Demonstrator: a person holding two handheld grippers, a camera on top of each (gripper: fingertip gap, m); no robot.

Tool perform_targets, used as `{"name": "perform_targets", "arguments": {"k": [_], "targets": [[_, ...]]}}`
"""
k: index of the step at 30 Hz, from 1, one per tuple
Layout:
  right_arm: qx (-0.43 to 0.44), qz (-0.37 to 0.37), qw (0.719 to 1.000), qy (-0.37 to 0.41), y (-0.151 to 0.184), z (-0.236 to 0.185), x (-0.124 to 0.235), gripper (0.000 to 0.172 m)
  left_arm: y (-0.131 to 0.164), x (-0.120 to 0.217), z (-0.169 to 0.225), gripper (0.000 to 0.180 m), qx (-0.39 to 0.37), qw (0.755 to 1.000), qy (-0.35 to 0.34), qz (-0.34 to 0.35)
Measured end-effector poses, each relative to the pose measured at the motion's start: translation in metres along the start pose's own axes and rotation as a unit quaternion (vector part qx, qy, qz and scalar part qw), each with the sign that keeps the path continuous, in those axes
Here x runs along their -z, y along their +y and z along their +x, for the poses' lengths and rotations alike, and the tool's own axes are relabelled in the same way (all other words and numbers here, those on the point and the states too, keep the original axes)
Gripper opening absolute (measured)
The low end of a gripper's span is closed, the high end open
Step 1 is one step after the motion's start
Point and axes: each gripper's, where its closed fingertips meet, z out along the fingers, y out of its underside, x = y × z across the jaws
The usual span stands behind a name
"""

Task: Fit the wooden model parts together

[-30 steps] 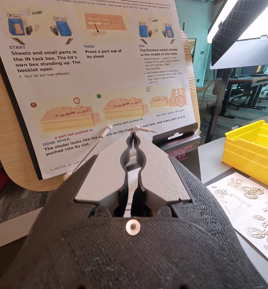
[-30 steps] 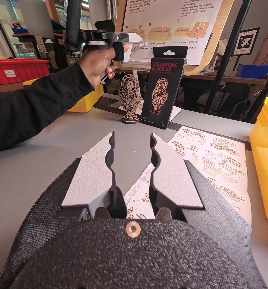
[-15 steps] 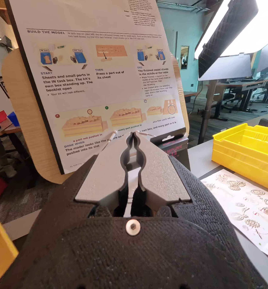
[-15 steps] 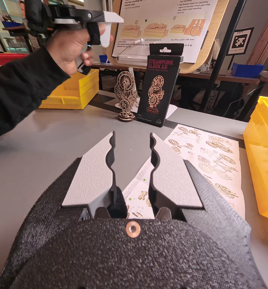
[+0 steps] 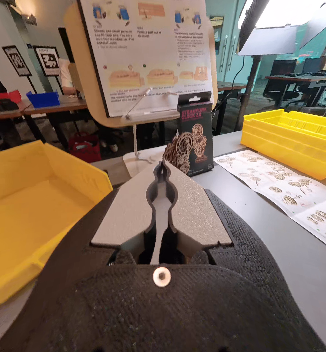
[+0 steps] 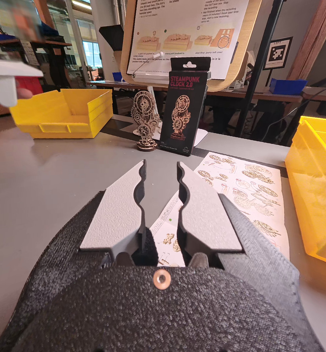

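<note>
Our left gripper (image 5: 161, 164) has its jaws pressed together at the tips with nothing between them, raised above the grey table (image 5: 253, 205). Our right gripper (image 6: 161, 167) stands with a narrow gap between its pads, nothing in it, only bare table showing through.

Just past the left tips stands the wooden clock model (image 6: 145, 122), upright on its round base, beside the dark kit box (image 6: 185, 110), which stands on end to its right; we cannot tell whether the two touch. An unfolded instruction booklet (image 6: 249, 190) lies flat to the right of the box, running under the right gripper. A yellow bin (image 6: 63, 114) sits on the table's left side, another yellow bin (image 6: 318, 181) on the right edge.

Behind the model a white-based stand holds a wooden board with a printed instruction sheet (image 5: 152, 57). Farther back we see other tables with a blue bin (image 5: 43, 99) and a red one (image 5: 4, 95), square black-and-white marker signs (image 5: 48, 61), a black lamp pole (image 6: 259, 66), and desks with office chairs before a teal wall.
</note>
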Motion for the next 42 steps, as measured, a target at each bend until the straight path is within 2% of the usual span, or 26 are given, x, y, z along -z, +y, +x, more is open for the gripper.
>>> {"name": "perform_targets", "arguments": {"k": [3,7,11,15,20,24,28,34,42], "targets": [[0.012,0.002,1.0,0.002,0.0,-0.001,-0.001,0.026,0.03,0.02,-0.001,0.0,0.027,0.999,-0.017,-0.002],[0.043,0.015,0.999,0.01,-0.017,0.008,-0.013,0.011,0.057,0.019,-0.004,0.007,-0.034,0.999,-0.032,-0.013],[0.082,0.068,0.994,0.022,-0.08,0.023,-0.045,0.005,0.063,0.016,-0.006,0.02,-0.016,1.0,-0.017,-0.013],[0.094,0.124,0.987,0.029,-0.142,0.031,-0.093,0.007,0.073,0.016,-0.013,0.032,-0.016,0.999,-0.021,-0.02],[0.118,0.143,0.982,0.04,-0.187,0.045,-0.168,0.009,0.08,0.013,-0.021,0.04,0.008,0.999,-0.017,-0.03],[0.123,0.127,0.983,0.055,-0.197,0.065,-0.219,0.009,0.08,0.013,-0.021,0.041,0.011,0.999,-0.011,-0.03],[0.143,0.109,0.981,0.08,-0.196,0.085,-0.251,0.009,0.081,0.012,-0.021,0.041,0.015,0.999,-0.007,-0.031],[0.15,0.089,0.98,0.091,-0.195,0.102,-0.271,0.011,0.082,0.011,-0.022,0.041,0.013,0.999,-0.008,-0.033],[0.147,0.088,0.982,0.08,-0.197,0.098,-0.281,0.019,0.083,0.01,-0.026,0.043,0.007,0.999,-0.016,-0.034]]}}
